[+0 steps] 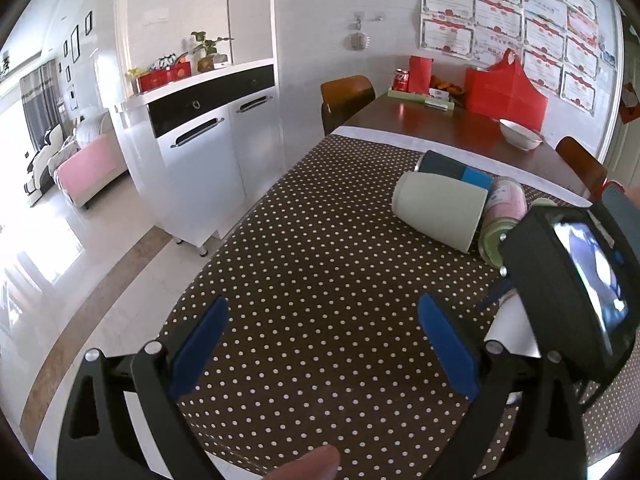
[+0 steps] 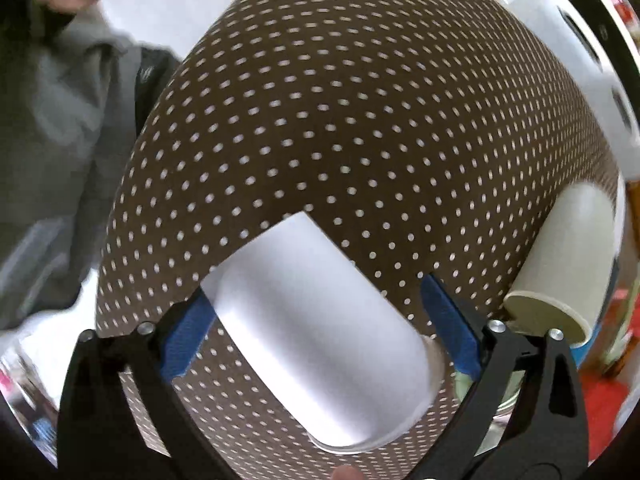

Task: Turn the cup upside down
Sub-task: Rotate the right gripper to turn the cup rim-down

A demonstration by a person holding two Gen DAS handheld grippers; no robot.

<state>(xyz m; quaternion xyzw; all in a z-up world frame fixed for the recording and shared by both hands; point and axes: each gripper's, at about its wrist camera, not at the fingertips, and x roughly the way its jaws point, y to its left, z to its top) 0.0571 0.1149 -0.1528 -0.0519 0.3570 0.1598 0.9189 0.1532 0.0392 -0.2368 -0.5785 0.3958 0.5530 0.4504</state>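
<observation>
A white cup (image 2: 320, 328) lies on its side on the brown dotted tablecloth (image 2: 360, 120), between the blue pads of my right gripper (image 2: 316, 320). The jaws stand wide on either side of it and do not grip it. The cup's white edge shows in the left wrist view (image 1: 516, 332), behind the right gripper's body (image 1: 576, 280). My left gripper (image 1: 320, 344) is open and empty above the cloth. A pale green cup (image 1: 438, 210) lies on its side farther back; it also shows in the right wrist view (image 2: 568, 264).
A dark cup with a blue band (image 1: 456, 170) and a pink-and-green cup (image 1: 506, 216) lie beside the green cup. A white bowl (image 1: 520, 134), red bags (image 1: 506, 88) and a can (image 1: 401, 80) are at the table's far end. A white cabinet (image 1: 200, 152) stands left. Chairs (image 1: 346, 98) flank the table.
</observation>
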